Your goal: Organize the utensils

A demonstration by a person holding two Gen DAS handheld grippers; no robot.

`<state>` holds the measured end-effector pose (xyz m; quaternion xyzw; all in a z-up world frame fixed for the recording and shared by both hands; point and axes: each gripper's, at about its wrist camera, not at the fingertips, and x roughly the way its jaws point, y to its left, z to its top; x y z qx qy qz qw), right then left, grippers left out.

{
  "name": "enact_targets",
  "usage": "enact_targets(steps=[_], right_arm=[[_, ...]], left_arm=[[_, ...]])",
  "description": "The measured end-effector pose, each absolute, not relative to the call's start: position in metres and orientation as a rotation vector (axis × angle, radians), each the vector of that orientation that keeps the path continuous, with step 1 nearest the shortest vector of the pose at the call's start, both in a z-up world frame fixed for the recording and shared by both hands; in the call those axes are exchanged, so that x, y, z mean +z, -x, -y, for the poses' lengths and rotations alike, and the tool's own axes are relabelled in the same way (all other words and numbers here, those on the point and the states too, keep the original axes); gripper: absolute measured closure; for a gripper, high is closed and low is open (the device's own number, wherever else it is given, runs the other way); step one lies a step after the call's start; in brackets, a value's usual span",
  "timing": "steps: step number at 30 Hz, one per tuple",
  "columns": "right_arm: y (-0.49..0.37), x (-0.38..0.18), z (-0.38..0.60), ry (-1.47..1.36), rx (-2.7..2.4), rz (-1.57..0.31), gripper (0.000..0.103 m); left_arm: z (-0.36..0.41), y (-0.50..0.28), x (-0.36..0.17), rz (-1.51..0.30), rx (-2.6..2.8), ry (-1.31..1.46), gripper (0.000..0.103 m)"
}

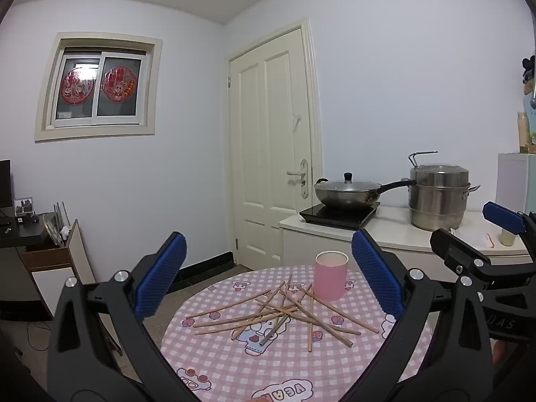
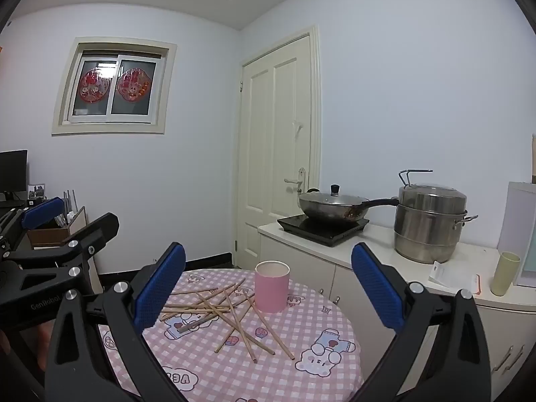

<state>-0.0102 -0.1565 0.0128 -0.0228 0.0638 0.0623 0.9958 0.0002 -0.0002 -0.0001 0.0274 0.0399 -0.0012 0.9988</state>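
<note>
Both tools, left tool (image 1: 268, 278) and right tool (image 2: 268, 284), released; chopsticks (image 1: 284, 311) lie ahead on the table (image 1: 234, 368). Grasp one stick mid-shaft, beside cup (image 1: 330, 279).

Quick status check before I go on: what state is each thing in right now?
Left gripper: open, empty.
Right gripper: open, empty.
Chopsticks: scattered, crossing on the tablecloth.
Pink cup: upright, empty as far as visible.
Wok: lid on.
Door: closed.
</note>
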Motion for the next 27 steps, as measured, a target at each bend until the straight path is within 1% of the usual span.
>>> enact_targets(steps=[27], right_arm=[[0.0096, 0.0119, 0.157, 0.04, 0.131, -0.128, 0.007]], left_arm=[[-0.0006, -0.0028, -0.0032, -0.082, 0.001, -0.056, 0.006]])
